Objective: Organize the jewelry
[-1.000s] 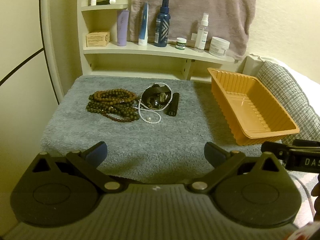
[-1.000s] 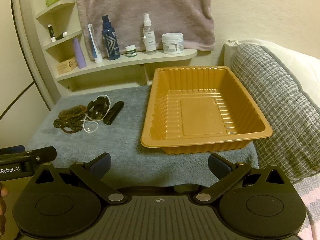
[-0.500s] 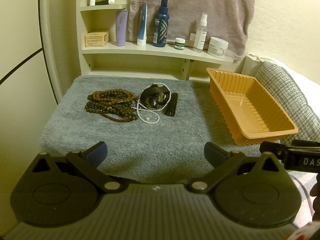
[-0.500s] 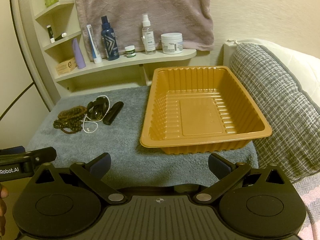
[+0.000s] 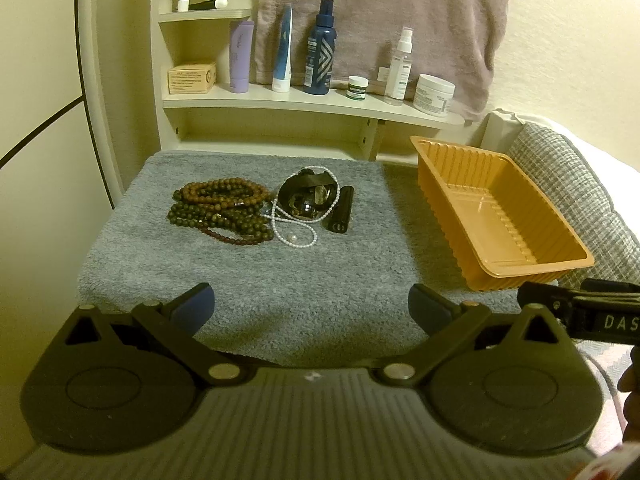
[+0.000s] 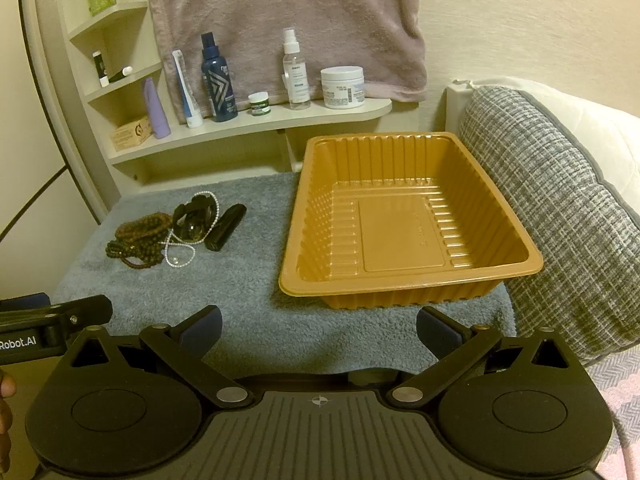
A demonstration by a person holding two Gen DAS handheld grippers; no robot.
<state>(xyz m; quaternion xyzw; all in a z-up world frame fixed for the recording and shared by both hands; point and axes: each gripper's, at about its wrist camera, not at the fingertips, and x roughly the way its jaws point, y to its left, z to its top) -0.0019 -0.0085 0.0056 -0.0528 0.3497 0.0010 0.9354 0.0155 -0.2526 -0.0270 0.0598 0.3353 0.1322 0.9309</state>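
Orange plastic tray: empty, standing on the right half of the grey towel, directly ahead of the right gripper.

Jewelry heap: brown bead strands, white pearl string, dark bangle and black tube, bunched together on the towel's left half, well apart from the tray. The beads' long axis runs left to right across the left wrist view.

Left gripper: jaws spread wide, holding nothing, heap straight ahead; judged the nearer of the two.

Right gripper: jaws likewise spread, empty, heap forward and to its left.
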